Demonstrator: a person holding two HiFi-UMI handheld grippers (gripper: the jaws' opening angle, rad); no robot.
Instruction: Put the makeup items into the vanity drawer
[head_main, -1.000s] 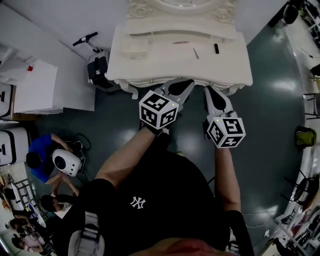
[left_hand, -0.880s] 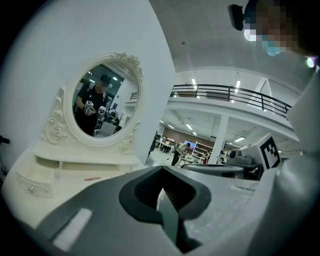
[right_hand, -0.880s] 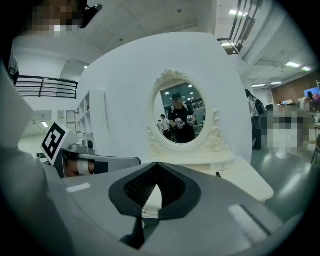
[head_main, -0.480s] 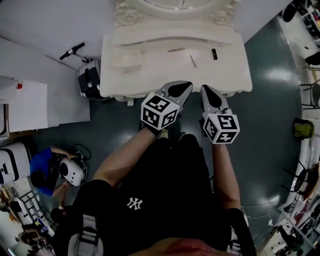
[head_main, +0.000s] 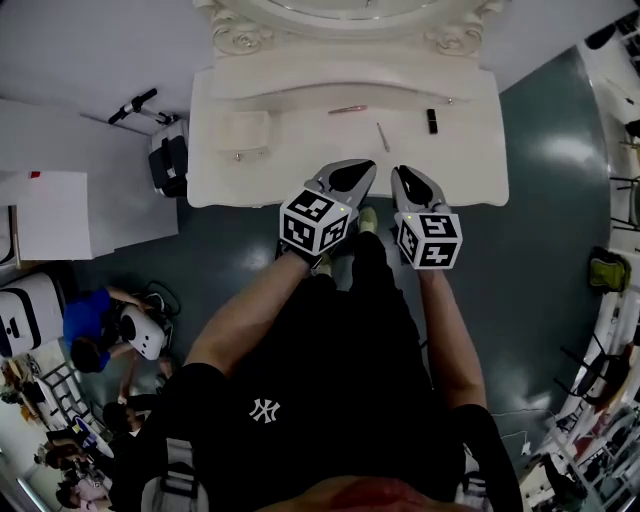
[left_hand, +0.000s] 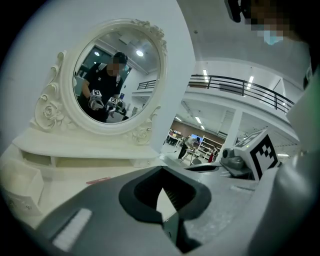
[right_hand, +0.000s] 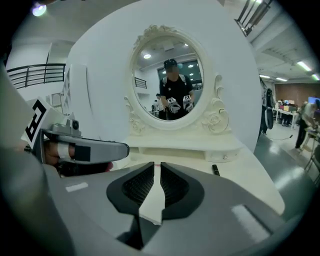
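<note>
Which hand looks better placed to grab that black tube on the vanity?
Right: the right gripper sits nearer the black tube, and its jaws have just been opening, nothing between them.

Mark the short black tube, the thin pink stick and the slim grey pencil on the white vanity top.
short black tube (head_main: 432, 121), head view, middle of its body
thin pink stick (head_main: 348, 109), head view, its mid-length
slim grey pencil (head_main: 383, 137), head view, its mid-length

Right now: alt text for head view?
Seen from above, a person holds the left gripper and right gripper side by side at the front edge of a white vanity. The right gripper's jaws have just been opening, nothing between them. A pink stick, a thin grey stick and a black tube lie on its top.
</note>
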